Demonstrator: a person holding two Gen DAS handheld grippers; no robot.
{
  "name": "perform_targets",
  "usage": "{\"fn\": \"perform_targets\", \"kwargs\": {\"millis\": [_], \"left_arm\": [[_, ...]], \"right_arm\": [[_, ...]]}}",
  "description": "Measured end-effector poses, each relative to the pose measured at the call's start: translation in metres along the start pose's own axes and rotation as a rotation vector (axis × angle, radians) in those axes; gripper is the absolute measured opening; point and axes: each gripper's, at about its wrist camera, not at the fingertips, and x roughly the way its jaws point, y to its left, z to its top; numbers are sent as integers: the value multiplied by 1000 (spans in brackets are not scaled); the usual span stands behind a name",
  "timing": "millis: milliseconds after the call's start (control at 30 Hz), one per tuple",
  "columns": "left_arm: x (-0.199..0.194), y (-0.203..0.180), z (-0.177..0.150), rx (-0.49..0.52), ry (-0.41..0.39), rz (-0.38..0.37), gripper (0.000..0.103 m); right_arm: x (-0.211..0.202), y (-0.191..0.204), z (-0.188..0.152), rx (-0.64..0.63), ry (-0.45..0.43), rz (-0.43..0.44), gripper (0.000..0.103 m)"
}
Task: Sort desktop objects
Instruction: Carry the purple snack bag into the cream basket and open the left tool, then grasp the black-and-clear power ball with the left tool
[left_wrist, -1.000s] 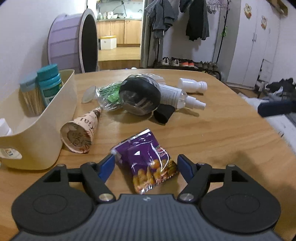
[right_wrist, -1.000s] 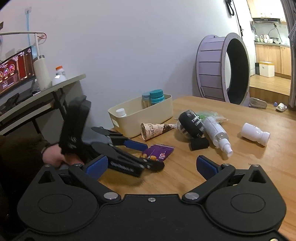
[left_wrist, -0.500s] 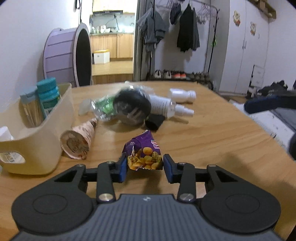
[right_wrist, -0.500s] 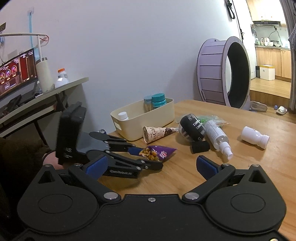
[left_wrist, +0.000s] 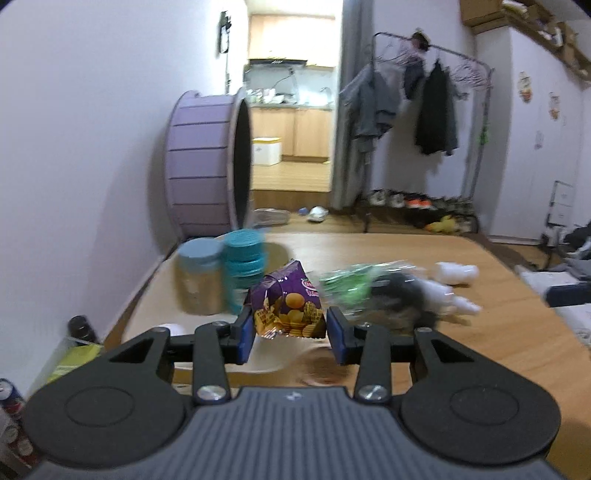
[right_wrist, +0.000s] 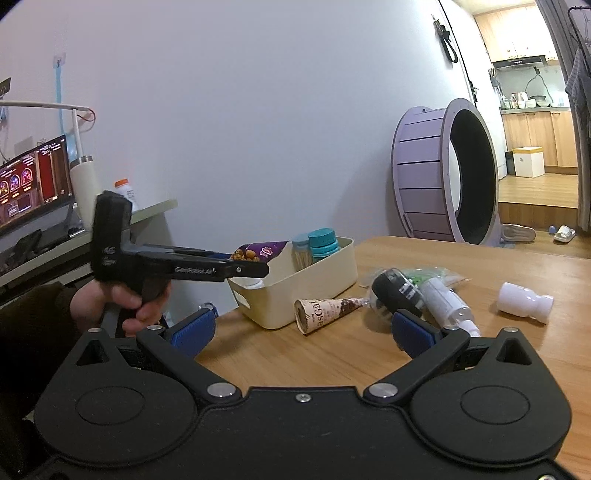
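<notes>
Only from the right wrist view: a hand (right_wrist: 122, 299) wrapped round the grip of the left gripper (right_wrist: 251, 267), held level above the near end of the cream bin (right_wrist: 325, 275). Only from the left wrist view: both blue pads (left_wrist: 245, 333) pressed on the lower end of the purple snack bag (left_wrist: 286, 302), bag upright, long axis vertical, sealed top pointing up, in the air over the bin beside 2 teal-capped jars (left_wrist: 221, 273). Right gripper (right_wrist: 301, 328) low over the wooden table (right_wrist: 517, 354), jaws spread wide, nothing between. On the table near it: paper cone (right_wrist: 325, 310), spray bottle (right_wrist: 447, 301), white bottle (right_wrist: 524, 302).
</notes>
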Motion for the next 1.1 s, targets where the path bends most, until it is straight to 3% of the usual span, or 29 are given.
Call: {"fn": "perform_targets", "kwargs": {"millis": [200, 400, 767, 1100], "left_arm": [[23, 21, -2, -27, 69, 44, 49], [17, 23, -3, -31, 60, 41, 56], [9, -15, -1, -4, 20, -178, 57], [63, -72, 25, 173, 97, -242, 57]], "right_arm": [[8, -2, -2, 10, 14, -10, 103], [11, -3, -1, 23, 7, -28, 103], [6, -15, 3, 46, -23, -121, 103], [-16, -27, 5, 57, -59, -160, 103]]}}
